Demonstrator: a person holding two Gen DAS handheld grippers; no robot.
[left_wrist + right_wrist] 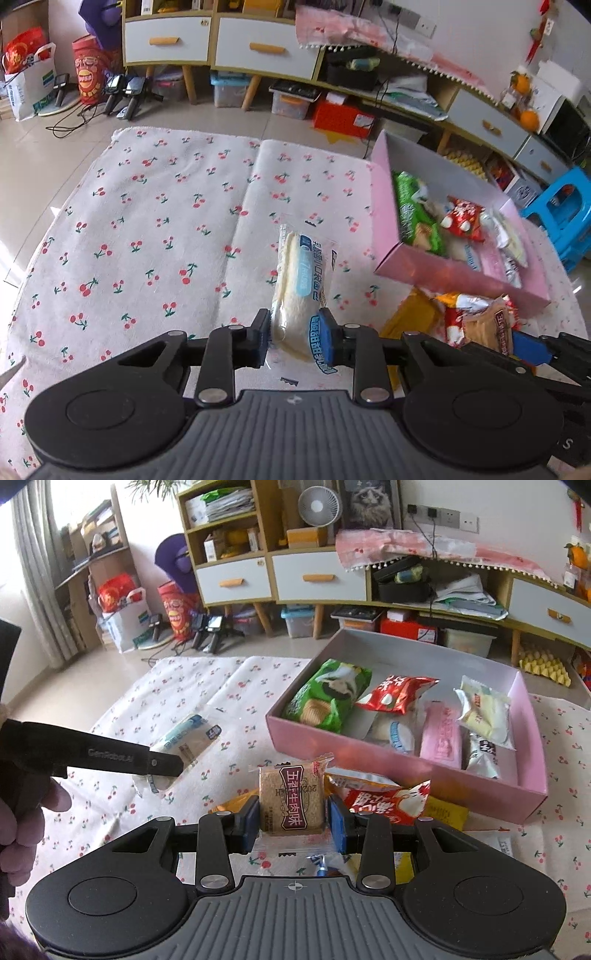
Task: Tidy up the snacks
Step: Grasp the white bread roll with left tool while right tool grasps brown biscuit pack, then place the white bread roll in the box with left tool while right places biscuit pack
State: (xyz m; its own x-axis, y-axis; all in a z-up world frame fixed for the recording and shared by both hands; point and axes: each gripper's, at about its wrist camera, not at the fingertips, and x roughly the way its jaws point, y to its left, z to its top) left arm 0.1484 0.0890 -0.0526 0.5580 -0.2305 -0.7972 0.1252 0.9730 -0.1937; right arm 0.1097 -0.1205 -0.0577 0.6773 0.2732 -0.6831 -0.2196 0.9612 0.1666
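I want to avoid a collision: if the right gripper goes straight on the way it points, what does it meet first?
Probably the near wall of the pink box; the right gripper holds a brown cracker packet, and depth is hard to judge.

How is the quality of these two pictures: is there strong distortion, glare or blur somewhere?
Left wrist view: fisheye bends the cabinet line; the bread packet is sharp, while the pink box near the edge looks softer. Right wrist view: the window at far left is blown out white; the biscuit packet label is readable.

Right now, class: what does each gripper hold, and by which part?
The left gripper clamps the white bread packet near its lower end. The right gripper clamps the brown cracker packet across its side edges.
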